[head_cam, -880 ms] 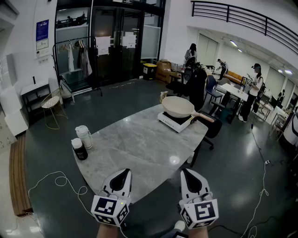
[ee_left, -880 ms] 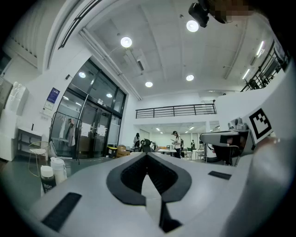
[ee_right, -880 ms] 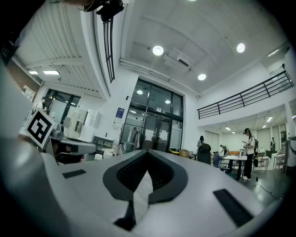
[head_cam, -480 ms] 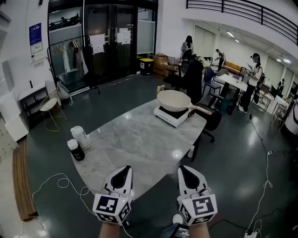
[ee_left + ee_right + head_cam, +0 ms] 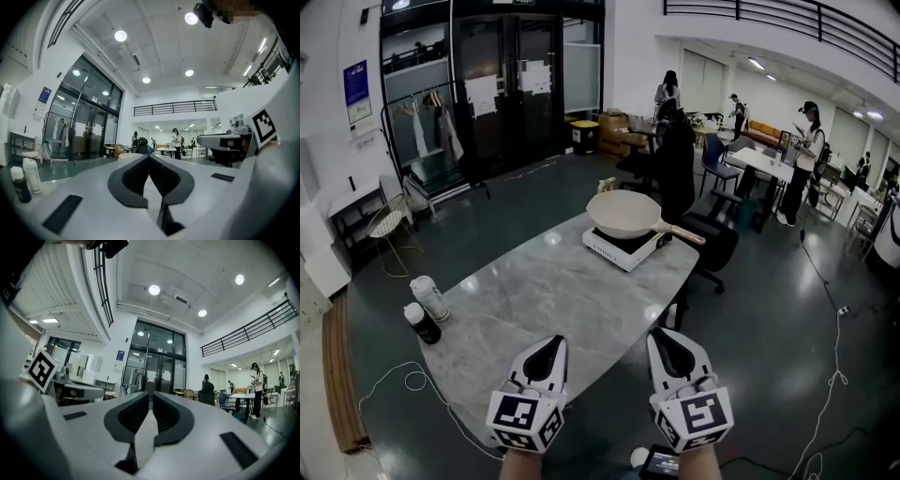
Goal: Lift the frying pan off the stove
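Note:
A cream frying pan (image 5: 624, 214) with a tan handle (image 5: 681, 232) sits on a white single-burner stove (image 5: 623, 247) at the far end of the marble table (image 5: 553, 309). My left gripper (image 5: 549, 348) and right gripper (image 5: 657, 341) hover side by side over the table's near edge, far from the pan. Both are shut with nothing between the jaws. In the left gripper view the left gripper (image 5: 149, 156) points level over the table, with the pan only a pale sliver beyond its tips. The right gripper (image 5: 151, 395) in its own view points at the glass doors.
Two bottles, one white (image 5: 428, 297) and one dark (image 5: 421, 323), stand at the table's left edge; they also show in the left gripper view (image 5: 31, 175). A black office chair (image 5: 710, 248) stands by the stove end. Cables (image 5: 412, 382) lie on the floor. People stand at desks far behind.
The view has shifted: the table, pan and bottles now sit further left and lower in the picture. Both grippers keep their places at the near edge, still shut.

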`<state>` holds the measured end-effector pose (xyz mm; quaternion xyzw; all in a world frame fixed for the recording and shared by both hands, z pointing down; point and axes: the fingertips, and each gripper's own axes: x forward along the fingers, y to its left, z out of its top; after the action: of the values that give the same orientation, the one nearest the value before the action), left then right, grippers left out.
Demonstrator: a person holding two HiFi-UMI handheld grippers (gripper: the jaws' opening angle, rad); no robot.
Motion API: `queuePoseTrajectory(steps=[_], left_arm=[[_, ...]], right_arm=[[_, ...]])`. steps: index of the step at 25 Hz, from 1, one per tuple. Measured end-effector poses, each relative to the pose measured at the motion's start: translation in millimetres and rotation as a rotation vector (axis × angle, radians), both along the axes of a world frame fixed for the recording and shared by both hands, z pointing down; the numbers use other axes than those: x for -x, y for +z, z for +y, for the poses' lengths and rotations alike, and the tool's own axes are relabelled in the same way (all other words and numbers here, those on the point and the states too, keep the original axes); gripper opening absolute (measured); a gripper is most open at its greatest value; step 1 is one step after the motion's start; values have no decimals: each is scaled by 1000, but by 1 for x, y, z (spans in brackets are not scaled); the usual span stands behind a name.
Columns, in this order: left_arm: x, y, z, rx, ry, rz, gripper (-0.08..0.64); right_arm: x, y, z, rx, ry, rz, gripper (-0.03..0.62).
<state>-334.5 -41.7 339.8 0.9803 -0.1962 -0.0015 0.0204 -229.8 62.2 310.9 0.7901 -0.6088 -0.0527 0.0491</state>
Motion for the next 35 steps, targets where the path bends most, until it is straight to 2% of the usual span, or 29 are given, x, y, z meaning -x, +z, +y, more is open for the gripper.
queuePoseTrajectory(steps=[5, 11, 18, 22, 25, 28, 32, 35], left_arm=[[-55, -3, 3, 10, -22, -1, 14], [-120, -4, 9, 68, -54, 33, 15], [-180, -1, 23, 120, -12, 26, 14], [-196, -3, 23, 83, 10, 62, 14], [-211, 0, 23, 48, 22, 44, 14], [-228, 4, 16, 43, 26, 44, 14], [-258, 8, 3, 53, 37, 70, 14], [-285, 13, -10, 58, 52, 54, 12]], right_arm=[[-55, -2, 3, 62, -21, 59, 29], [-115, -11, 14, 91, -111, -19, 28], [-162, -2, 25, 86, -139, -154, 27], [-176, 7, 24, 91, -132, -101, 25], [-185, 8, 20, 85, -147, -86, 25], [-197, 8, 14, 61, -168, -134, 25], [-216, 9, 5, 13, -239, -246, 25], [-237, 12, -8, 19, -247, -245, 25]])
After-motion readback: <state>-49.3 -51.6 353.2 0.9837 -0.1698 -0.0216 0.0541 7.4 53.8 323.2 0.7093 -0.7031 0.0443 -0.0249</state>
